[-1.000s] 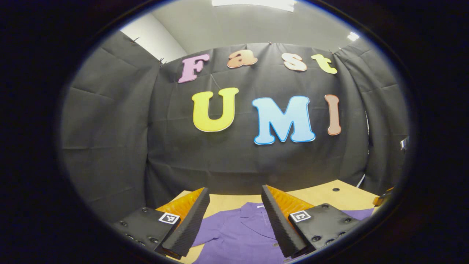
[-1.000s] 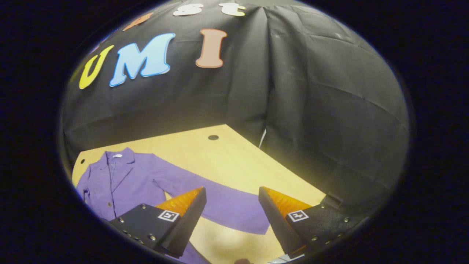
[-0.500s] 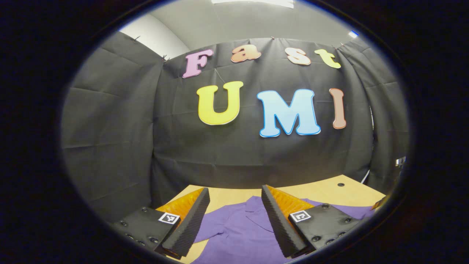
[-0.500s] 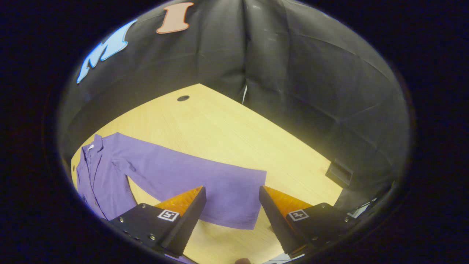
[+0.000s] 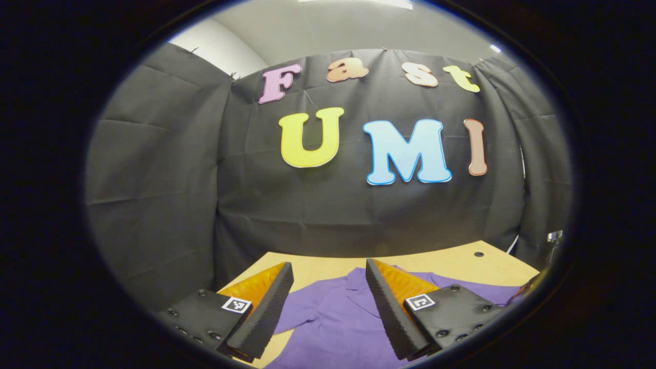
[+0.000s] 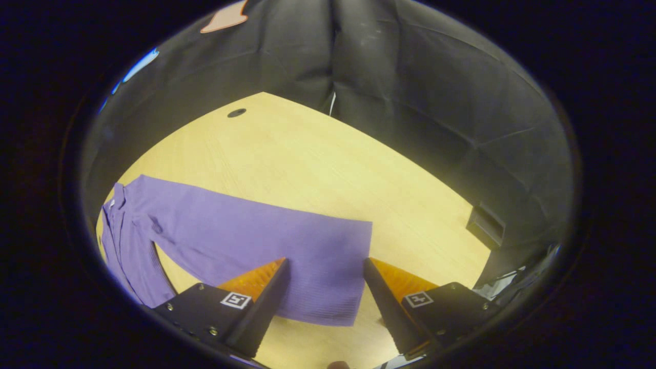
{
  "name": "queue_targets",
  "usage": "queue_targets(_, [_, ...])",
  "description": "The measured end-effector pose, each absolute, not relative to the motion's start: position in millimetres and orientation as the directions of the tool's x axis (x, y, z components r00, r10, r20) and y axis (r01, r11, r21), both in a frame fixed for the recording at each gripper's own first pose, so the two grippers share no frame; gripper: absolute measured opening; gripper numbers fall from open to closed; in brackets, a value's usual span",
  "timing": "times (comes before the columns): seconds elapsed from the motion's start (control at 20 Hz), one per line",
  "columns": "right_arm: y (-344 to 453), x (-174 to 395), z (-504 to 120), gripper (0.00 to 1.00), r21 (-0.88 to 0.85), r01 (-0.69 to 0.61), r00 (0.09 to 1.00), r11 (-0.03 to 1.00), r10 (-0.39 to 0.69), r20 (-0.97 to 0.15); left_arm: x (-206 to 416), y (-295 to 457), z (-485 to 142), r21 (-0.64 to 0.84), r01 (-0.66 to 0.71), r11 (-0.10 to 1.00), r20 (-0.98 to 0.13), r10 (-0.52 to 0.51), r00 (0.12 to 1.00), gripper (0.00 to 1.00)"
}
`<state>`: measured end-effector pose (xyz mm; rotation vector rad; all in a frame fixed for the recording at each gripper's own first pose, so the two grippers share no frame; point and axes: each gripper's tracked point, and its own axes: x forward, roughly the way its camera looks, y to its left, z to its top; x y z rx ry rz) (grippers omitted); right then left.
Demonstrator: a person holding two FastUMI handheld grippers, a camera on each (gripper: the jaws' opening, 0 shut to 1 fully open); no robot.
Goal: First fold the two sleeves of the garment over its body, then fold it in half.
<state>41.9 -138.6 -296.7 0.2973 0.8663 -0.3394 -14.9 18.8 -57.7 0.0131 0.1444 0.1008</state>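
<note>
Here, purple shirt (image 6: 154, 241) flat on wooden table (image 6: 318, 164), sleeve cuff (image 6: 333, 277) between gaping right gripper (image 6: 326, 294); left gripper (image 5: 328, 302) agape above collar (image 5: 353, 287)

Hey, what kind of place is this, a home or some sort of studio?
Likely a staged recording booth, not a home: black cloth walls hang around a plain wooden table, where a purple garment lies spread flat.

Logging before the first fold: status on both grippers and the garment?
Left gripper open, above collar. Right gripper open, jaws astride the cuff end. Purple button-front cloth garment flat on wooden table, sleeve unfolded. No obstruction seen.
</note>
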Motion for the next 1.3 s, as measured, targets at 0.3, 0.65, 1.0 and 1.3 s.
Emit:
queue_targets(0.3, [-132.6,47.2,-294.9,0.7,0.162,0.382,0.633,0.91,-0.13,-0.763,-15.8,24.0,-62.0,0.005,-0.1,0.995,-0.149,0.099,0.984,0.94])
queue_targets(0.65, [-121.6,61.3,-286.0,0.07,0.266,0.37,0.683,0.89,-0.067,-0.727,-23.2,36.8,-59.5,0.011,-0.112,0.994,-0.146,0.113,0.983,0.94])
queue_targets(1.0, [-81.2,77.9,-207.4,0.02,0.393,0.233,0.811,0.889,0.046,-0.584,-25.9,54.5,-63.6,-0.005,-0.124,0.992,-0.145,0.122,0.982,0.94])
queue_targets(1.3, [-20.2,105.1,-118.0,0.02,0.449,0.079,0.889,0.89,0.141,-0.436,-27.9,78.0,-71.5,-0.023,-0.125,0.992,-0.141,0.121,0.983,0.94])
